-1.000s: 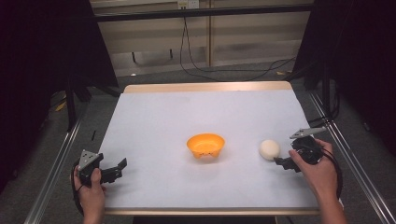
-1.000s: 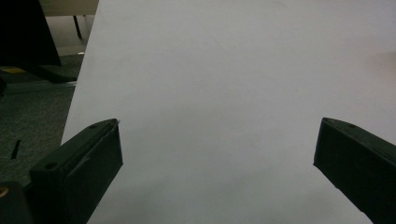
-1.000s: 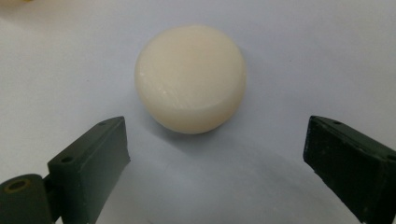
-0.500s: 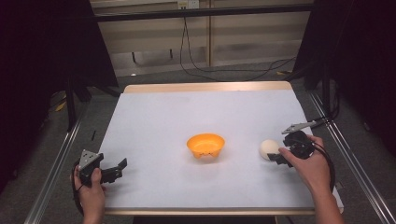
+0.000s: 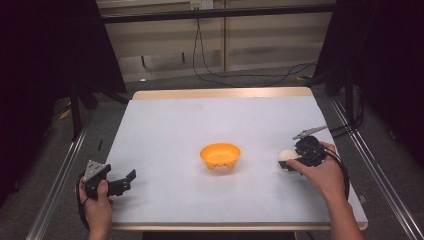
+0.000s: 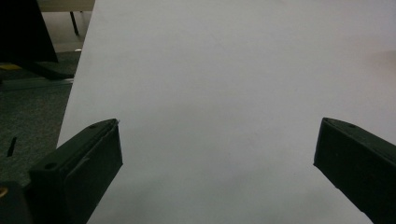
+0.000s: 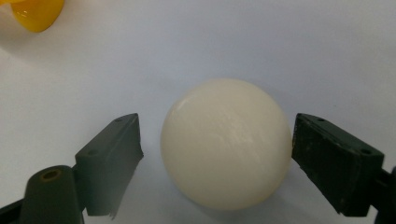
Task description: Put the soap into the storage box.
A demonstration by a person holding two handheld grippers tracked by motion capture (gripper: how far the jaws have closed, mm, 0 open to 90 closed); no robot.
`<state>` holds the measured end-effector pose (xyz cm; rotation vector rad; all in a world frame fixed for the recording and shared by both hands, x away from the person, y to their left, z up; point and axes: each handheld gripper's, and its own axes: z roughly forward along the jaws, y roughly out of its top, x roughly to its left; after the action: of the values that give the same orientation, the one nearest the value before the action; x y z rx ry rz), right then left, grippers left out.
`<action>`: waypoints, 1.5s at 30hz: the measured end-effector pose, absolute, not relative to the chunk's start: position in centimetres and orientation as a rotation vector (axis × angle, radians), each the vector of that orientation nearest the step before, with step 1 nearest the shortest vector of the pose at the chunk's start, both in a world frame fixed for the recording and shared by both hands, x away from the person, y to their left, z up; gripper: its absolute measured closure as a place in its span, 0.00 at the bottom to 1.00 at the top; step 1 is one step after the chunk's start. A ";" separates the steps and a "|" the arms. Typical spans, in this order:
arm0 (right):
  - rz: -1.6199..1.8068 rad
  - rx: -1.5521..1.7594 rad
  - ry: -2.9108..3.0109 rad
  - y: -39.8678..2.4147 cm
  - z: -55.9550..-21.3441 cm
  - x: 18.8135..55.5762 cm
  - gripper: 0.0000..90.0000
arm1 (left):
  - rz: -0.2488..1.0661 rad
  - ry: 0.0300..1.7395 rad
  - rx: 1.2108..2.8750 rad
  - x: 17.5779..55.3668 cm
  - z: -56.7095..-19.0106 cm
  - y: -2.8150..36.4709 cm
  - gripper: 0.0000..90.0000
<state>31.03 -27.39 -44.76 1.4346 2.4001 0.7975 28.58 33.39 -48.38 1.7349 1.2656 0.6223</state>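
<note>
Cream-white, the ball (image 7: 226,142) sits on the table (image 5: 165,130) to the right of the orange bowl (image 5: 220,156), between the jaws of my right hand-held gripper (image 7: 216,154). Those jaws have just been closing; the right one is at the ball's side, the left one a gap away. My left hand-held gripper (image 6: 217,163) rests spread wide at the near left corner.

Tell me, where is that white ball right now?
In the high view the white ball lies on the table's right side, right of the orange bowl. It sits between the right gripper's closing jaws, with a gap at the left one.
</note>
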 end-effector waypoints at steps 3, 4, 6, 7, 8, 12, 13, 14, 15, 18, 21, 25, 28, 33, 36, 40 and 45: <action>0.768 1.451 2.393 -27.3 -44.7 31.3 0.24 | 0.619 1.264 1.735 28.6 -48.4 33.4 0.01; 0.760 1.461 2.391 -27.3 -44.8 31.4 0.25 | 0.618 1.265 1.734 28.6 -48.4 33.4 0.01; 0.740 1.464 2.397 -27.3 -44.9 31.5 0.25 | 0.618 1.265 1.734 28.6 -48.4 33.4 0.01; 0.745 1.464 2.402 -27.3 -45.0 31.6 0.25 | 0.617 1.265 1.734 28.6 -48.4 33.4 0.01; 0.739 1.470 2.404 -27.3 -45.1 31.6 0.25 | 0.617 1.265 1.734 28.6 -48.4 33.4 0.01; 0.726 1.472 2.416 -27.0 -45.4 31.9 0.26 | 0.615 1.265 1.733 28.6 -48.4 33.4 0.01; 0.720 1.470 2.419 -27.0 -45.5 32.0 0.26 | 0.616 1.265 1.736 28.6 -48.4 33.4 0.01; 0.722 1.485 2.412 -27.0 -45.5 32.0 0.26 | 0.614 1.265 1.732 28.6 -48.4 33.4 0.01; 0.727 1.488 2.412 -27.0 -45.6 32.0 0.26 | 0.612 1.265 1.732 28.6 -48.4 33.4 0.01; 0.723 1.480 2.425 -27.1 -45.6 32.1 0.26 | 0.608 1.265 1.732 28.7 -48.4 33.4 0.01; 0.718 1.485 2.427 -27.1 -45.6 32.1 0.27 | 0.608 1.264 1.735 28.7 -48.4 33.4 0.01; 0.725 1.476 2.425 -27.0 -45.6 32.1 0.27 | 0.607 1.265 1.733 28.7 -48.4 33.4 0.01; 0.702 1.460 2.431 -27.0 -45.4 32.1 0.27 | 0.608 1.266 1.735 28.7 -48.4 33.4 0.01; 0.719 1.431 2.420 -27.0 -44.7 32.0 0.27 | 0.609 1.266 1.737 28.7 -48.4 33.4 0.01; 0.734 1.425 2.415 -26.7 -44.0 31.9 0.27 | 0.610 1.265 1.738 28.7 -48.4 33.4 0.01; 0.758 1.404 2.421 -26.4 -43.3 32.0 0.27 | 0.609 1.265 1.737 28.7 -48.4 33.4 0.01; 0.768 1.380 2.426 -25.5 -42.7 32.2 0.27 | 0.608 1.265 1.735 28.7 -48.4 33.4 0.01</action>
<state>32.18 -25.51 -42.73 1.3801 2.4256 0.7683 28.68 33.44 -48.41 1.7355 1.2646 0.6075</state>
